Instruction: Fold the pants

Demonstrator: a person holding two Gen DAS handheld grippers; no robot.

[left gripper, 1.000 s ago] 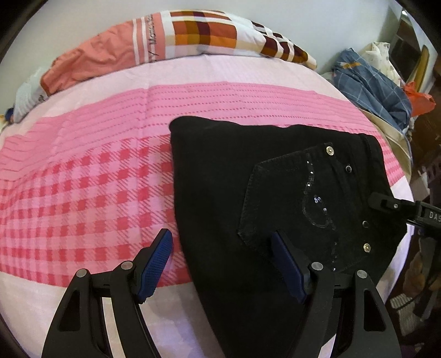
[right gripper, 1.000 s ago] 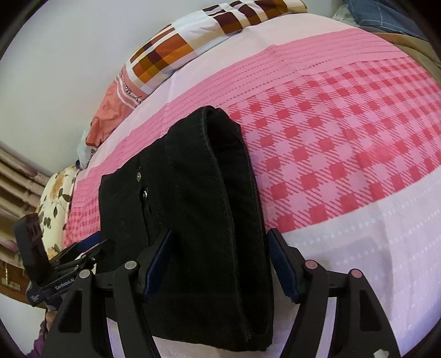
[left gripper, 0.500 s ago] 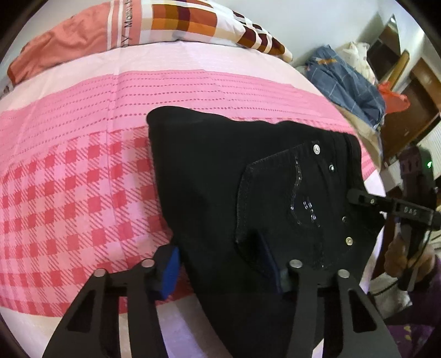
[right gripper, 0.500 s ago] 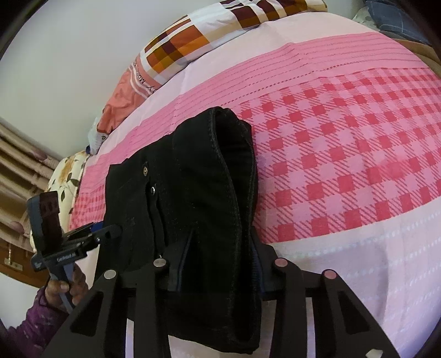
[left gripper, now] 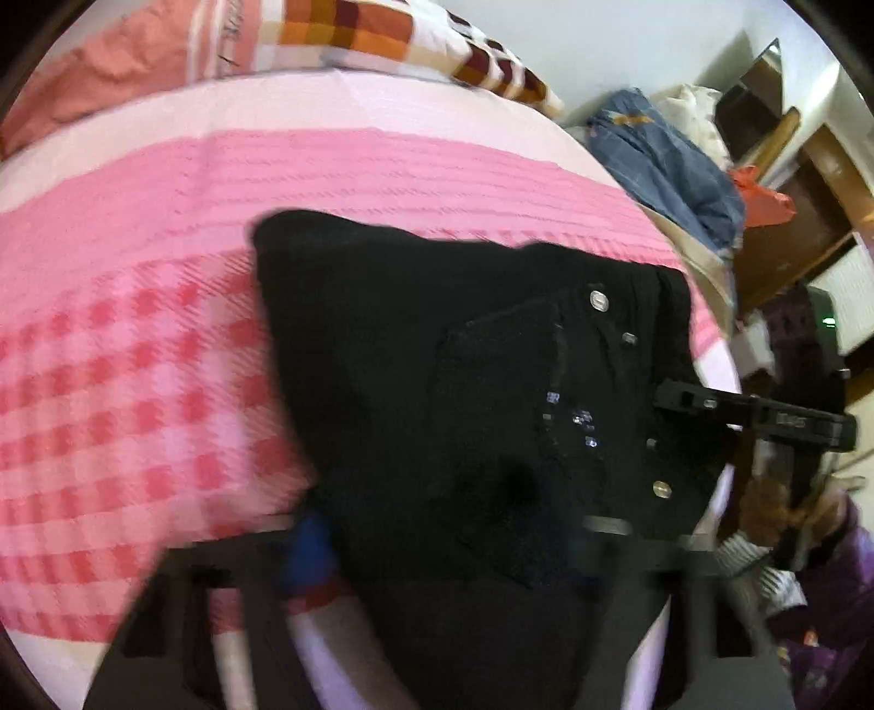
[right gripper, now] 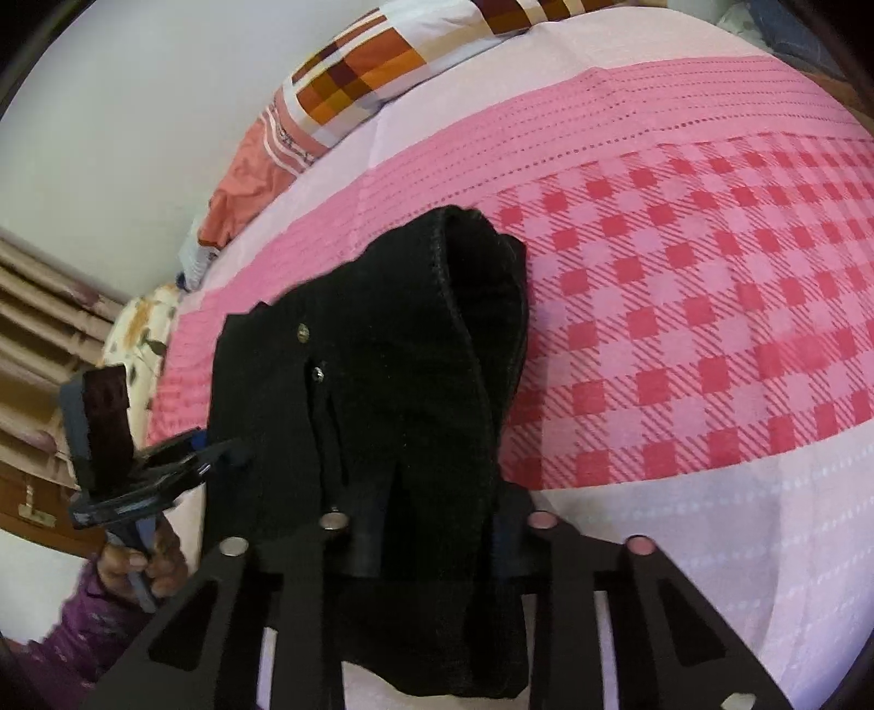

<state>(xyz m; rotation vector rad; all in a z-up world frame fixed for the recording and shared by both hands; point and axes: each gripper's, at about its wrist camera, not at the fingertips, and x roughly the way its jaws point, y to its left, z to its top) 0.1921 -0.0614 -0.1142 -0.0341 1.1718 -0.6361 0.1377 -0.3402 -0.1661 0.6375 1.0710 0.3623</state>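
Note:
The folded black pants lie on the pink checked bedsheet, back pocket and rivets facing up. My left gripper is shut on the near edge of the pants; the view is blurred. My right gripper is shut on the other end of the pants, where the folded layers bunch between the fingers. The right gripper also shows in the left wrist view at the pants' right edge, and the left gripper shows in the right wrist view at their left edge.
A checked pillow lies at the head of the bed. A pile of blue and white clothes sits off the bed's right side by wooden furniture. A floral cushion and curtains are at the left.
Both grippers closed from open onto the pants' two ends. The pants are now bunched and pulled slightly up off the sheet.

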